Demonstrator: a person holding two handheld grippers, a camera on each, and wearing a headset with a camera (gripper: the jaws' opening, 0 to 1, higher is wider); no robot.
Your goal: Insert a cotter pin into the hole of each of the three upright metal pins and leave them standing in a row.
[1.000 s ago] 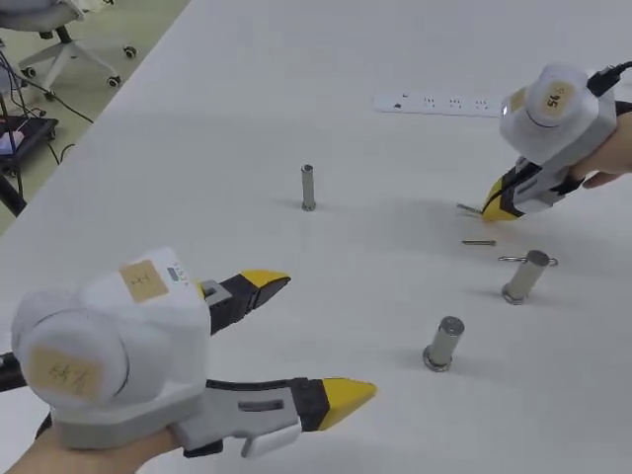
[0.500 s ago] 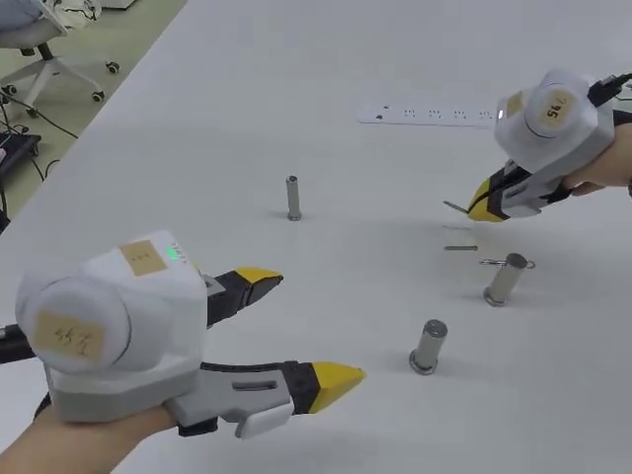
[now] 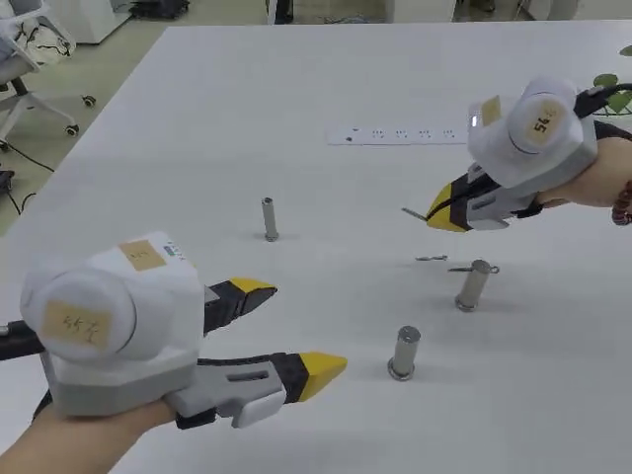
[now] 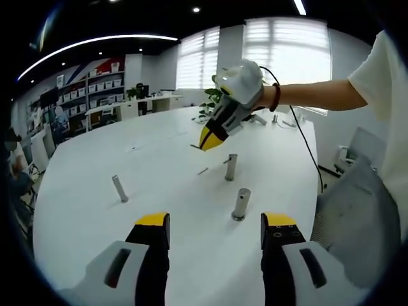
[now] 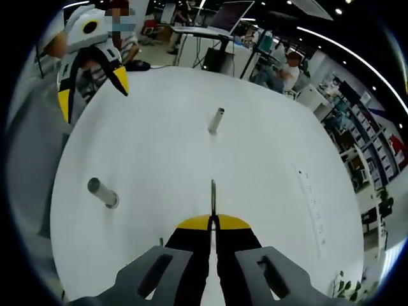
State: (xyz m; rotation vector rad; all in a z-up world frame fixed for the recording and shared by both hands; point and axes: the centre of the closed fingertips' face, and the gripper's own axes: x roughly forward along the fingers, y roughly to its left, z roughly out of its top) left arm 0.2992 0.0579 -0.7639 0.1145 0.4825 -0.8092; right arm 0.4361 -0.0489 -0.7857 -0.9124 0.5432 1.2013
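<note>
**One pin fitted, two bare, a cotter pin clamped in the right tool**

Near left, low over the desk [image 3: 296, 109]: left tool [image 3: 296, 326], yellow-tipped jaws spread wide apart, gripping nothing. Further back, left metal pin [image 3: 270, 218], upright, without a cotter pin, well apart from the other two. Beyond it, toward the far side, a white power strip [image 3: 397, 134] lying flat. Nearer, right of centre, middle metal pin [image 3: 403, 352], standing, likewise unfitted. Behind that, flat on the desk, loose cotter pin [image 3: 431, 259]. Just beside it, right metal pin [image 3: 474, 283], standing, with fitted cotter pin [image 3: 472, 268] crossing near its top. Above and behind, raised off the desk: right tool [image 3: 439, 219], jaws pressed together on held cotter pin [image 3: 413, 212], thin shaft poking straight out past the yellow tips and pointing left.
</note>
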